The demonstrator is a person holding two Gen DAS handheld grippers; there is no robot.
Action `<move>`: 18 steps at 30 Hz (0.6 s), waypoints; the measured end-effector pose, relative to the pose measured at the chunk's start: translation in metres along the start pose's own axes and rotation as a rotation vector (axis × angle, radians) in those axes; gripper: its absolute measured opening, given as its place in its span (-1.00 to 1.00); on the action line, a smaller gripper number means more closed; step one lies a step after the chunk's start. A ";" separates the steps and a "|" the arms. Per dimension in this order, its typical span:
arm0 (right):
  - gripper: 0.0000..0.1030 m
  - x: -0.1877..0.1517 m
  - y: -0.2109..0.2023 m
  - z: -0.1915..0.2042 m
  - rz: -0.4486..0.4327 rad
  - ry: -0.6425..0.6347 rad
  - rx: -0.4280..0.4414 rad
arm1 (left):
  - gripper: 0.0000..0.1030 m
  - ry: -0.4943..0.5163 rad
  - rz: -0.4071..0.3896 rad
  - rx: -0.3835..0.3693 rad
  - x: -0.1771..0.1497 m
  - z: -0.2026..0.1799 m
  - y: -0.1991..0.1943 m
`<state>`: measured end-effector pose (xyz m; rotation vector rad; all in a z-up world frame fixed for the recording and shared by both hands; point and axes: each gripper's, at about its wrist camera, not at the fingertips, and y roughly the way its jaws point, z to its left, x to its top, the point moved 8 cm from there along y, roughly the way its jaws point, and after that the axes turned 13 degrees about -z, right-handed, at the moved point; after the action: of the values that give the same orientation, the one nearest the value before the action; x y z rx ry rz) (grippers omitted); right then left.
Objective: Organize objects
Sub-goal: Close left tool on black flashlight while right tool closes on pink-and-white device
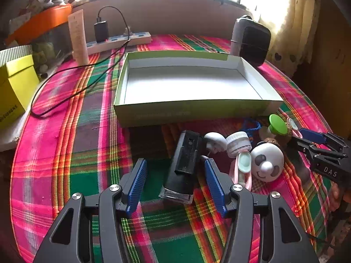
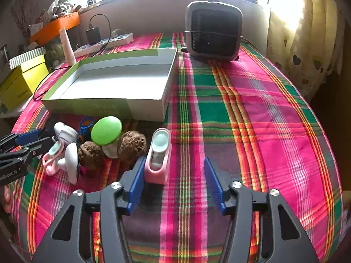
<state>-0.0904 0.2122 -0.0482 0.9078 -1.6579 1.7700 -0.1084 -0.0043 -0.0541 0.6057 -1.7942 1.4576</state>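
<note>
A black rectangular device point(image 1: 183, 164) lies on the plaid tablecloth between the fingers of my left gripper point(image 1: 174, 160); its pads stand off it on both sides, so it is open. My right gripper point(image 2: 174, 158) is open too. A pink and mint holder point(image 2: 158, 155) stands just inside its left pad point(image 2: 137, 179), while the right pad is well apart from it. An empty shallow green and white box point(image 1: 190, 109) sits behind. Beside the device lie a panda-face ball point(image 1: 266, 162), a green-capped mushroom shape point(image 2: 106, 130), two brown rough balls point(image 2: 131, 144) and a white jar point(image 1: 238, 143).
A grey desk fan point(image 2: 214, 32) stands at the back right. A power strip point(image 1: 118, 41) with a charger and a black cable point(image 1: 65, 96) lies at the back left, next to a cream tube point(image 1: 77, 37) and a yellow box point(image 1: 15, 87). The table's rounded edge drops off on the right.
</note>
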 end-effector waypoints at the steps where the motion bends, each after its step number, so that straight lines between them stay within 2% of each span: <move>1: -0.12 0.000 0.000 -0.001 0.000 -0.002 -0.001 | 0.05 -0.001 0.000 0.003 0.000 0.000 0.000; 5: -0.37 0.002 0.001 -0.005 -0.004 0.001 -0.005 | 0.04 -0.003 -0.003 0.012 -0.001 0.000 -0.001; 11: -0.59 0.003 0.000 -0.010 -0.007 0.013 -0.002 | -0.09 -0.005 -0.005 0.044 -0.001 0.000 0.000; 18: -0.64 0.003 0.000 -0.008 -0.008 0.007 0.011 | -0.43 -0.025 -0.006 0.057 -0.001 0.002 -0.001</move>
<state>-0.0926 0.2202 -0.0460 0.9114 -1.6393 1.7764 -0.1076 -0.0068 -0.0541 0.6605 -1.7736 1.5070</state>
